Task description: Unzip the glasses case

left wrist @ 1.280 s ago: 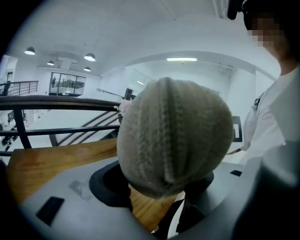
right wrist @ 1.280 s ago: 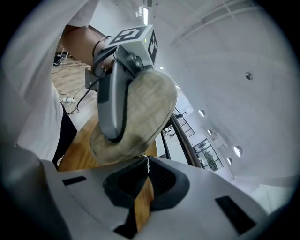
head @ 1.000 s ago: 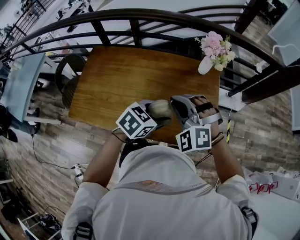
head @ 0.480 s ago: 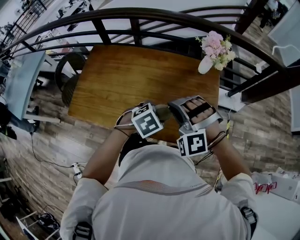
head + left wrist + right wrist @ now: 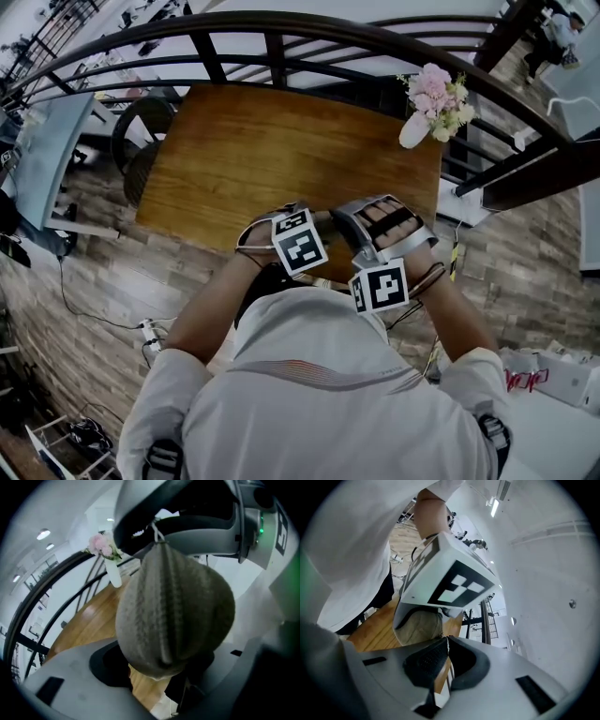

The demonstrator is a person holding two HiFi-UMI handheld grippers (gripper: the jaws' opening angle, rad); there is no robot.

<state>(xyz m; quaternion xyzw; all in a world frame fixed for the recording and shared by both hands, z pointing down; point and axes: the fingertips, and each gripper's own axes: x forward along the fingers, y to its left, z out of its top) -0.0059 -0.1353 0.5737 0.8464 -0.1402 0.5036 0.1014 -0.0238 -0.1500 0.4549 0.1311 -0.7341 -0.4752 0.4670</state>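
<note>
The glasses case (image 5: 173, 606) is a ribbed olive-grey pouch that fills the left gripper view. My left gripper (image 5: 159, 667) grips its lower end between wide-set jaws. Above it, my right gripper (image 5: 187, 522) is shut at the case's top, where the small metal zipper pull (image 5: 157, 530) runs into its jaws. In the right gripper view the right gripper (image 5: 446, 641) has its pads pressed together, and the case (image 5: 419, 626) shows beyond, under the left gripper's marker cube (image 5: 450, 581). In the head view both grippers meet over the table's near edge, with only a sliver of the case (image 5: 322, 217) showing.
The wooden table (image 5: 262, 141) stretches away from me. A white vase of pink flowers (image 5: 431, 98) stands at its far right corner. A dark curved railing (image 5: 281, 28) runs behind the table, and a dark chair (image 5: 141, 150) sits at its left end.
Both grippers have sunk toward the table's near edge and rolled. The left marker cube now covers most of the case, which showed plainly a second ago.
</note>
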